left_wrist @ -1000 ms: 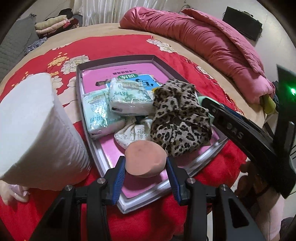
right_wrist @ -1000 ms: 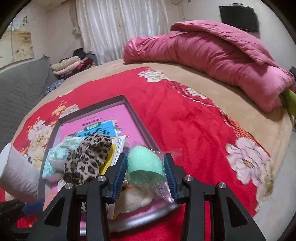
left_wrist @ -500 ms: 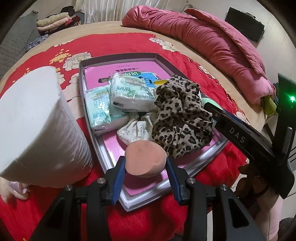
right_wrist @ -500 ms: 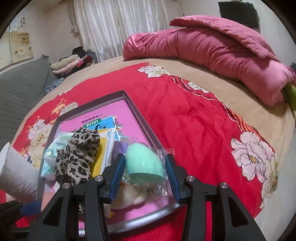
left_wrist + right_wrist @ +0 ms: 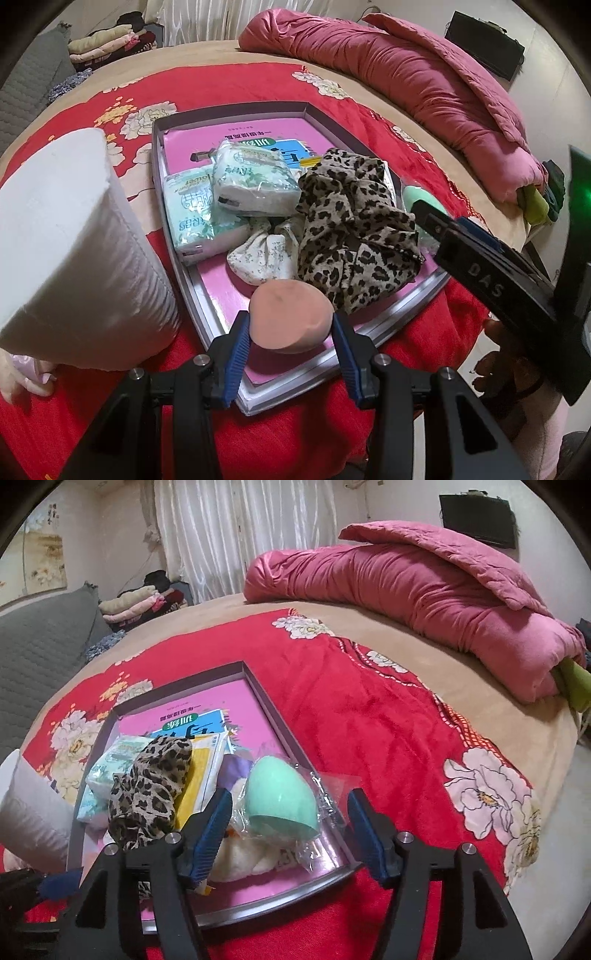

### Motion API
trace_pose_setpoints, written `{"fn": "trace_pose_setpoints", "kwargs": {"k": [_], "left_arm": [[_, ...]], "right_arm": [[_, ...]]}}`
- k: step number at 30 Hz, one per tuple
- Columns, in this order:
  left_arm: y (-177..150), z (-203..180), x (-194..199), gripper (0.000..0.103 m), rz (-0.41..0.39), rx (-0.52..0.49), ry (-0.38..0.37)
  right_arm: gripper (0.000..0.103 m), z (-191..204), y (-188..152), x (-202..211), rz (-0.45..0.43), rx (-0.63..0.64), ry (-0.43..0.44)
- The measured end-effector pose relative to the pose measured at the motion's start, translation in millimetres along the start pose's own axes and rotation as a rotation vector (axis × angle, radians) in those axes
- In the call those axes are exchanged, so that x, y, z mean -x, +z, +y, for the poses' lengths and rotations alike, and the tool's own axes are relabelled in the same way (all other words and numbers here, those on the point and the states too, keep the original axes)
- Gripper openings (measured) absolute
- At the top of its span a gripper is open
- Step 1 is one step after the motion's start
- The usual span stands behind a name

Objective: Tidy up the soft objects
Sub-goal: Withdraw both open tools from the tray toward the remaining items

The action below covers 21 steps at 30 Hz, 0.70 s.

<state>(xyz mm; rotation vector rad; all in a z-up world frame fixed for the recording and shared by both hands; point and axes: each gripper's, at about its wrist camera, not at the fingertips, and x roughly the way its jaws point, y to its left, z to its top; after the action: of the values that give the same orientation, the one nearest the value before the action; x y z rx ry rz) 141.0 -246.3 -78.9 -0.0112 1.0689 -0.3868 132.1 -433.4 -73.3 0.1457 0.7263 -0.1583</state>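
A grey tray [image 5: 173,229] [image 5: 317,884] with a pink lining lies on the red flowered blanket. It holds tissue packs [image 5: 255,181], a leopard-print cloth [image 5: 354,225] [image 5: 147,794] and a small floral pouch [image 5: 262,254]. My left gripper [image 5: 290,339] is shut on a peach makeup sponge [image 5: 288,317] above the tray's near end. My right gripper [image 5: 291,823] is opening; the mint sponge [image 5: 277,797] in its clear wrapper rests in the tray's corner between the blue pads, which stand apart from it.
A big white paper roll [image 5: 70,251] stands just left of the tray. A rolled pink quilt [image 5: 424,590] lies across the far side of the bed. Folded clothes [image 5: 136,603] are stacked at the back left. The bed's edge runs along the right.
The right gripper's jaws have spread away from the mint sponge, which now sits in the tray. The left gripper keeps its hold on the peach sponge in the same place.
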Motion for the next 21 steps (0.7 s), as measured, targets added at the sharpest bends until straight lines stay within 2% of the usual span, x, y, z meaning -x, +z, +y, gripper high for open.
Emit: {"fn": "trace_pose_setpoints", "kwargs": {"k": [3, 7, 11, 14, 21], "left_arm": [[0.7, 0.6, -0.7, 0.045, 0.004, 0.009, -0.019], [0.8, 1.1, -0.6, 0.047, 0.003, 0.014, -0.015], [2.5, -1.4, 7.4, 0.061, -0.023, 0.009, -0.042], [4.8, -3.0, 15.5, 0.062, -0.044, 0.007, -0.058], [4.8, 5.3, 65.0, 0.062, -0.144, 0.022, -0.074]], "right_arm": [[0.067, -4.4, 0.8, 12.3, -0.029, -0.014, -0.010], [0.073, -11.7, 4.0, 33.9, -0.073, -0.054, -0.009], [0.073, -13.7, 12.0, 52.3, -0.113, -0.079, 0.004], [0.073, -11.5, 17.5, 62.5, -0.134, -0.082, 0.011], [0.073, 0.4, 31.0, 97.6, -0.199, -0.079, 0.056]]}}
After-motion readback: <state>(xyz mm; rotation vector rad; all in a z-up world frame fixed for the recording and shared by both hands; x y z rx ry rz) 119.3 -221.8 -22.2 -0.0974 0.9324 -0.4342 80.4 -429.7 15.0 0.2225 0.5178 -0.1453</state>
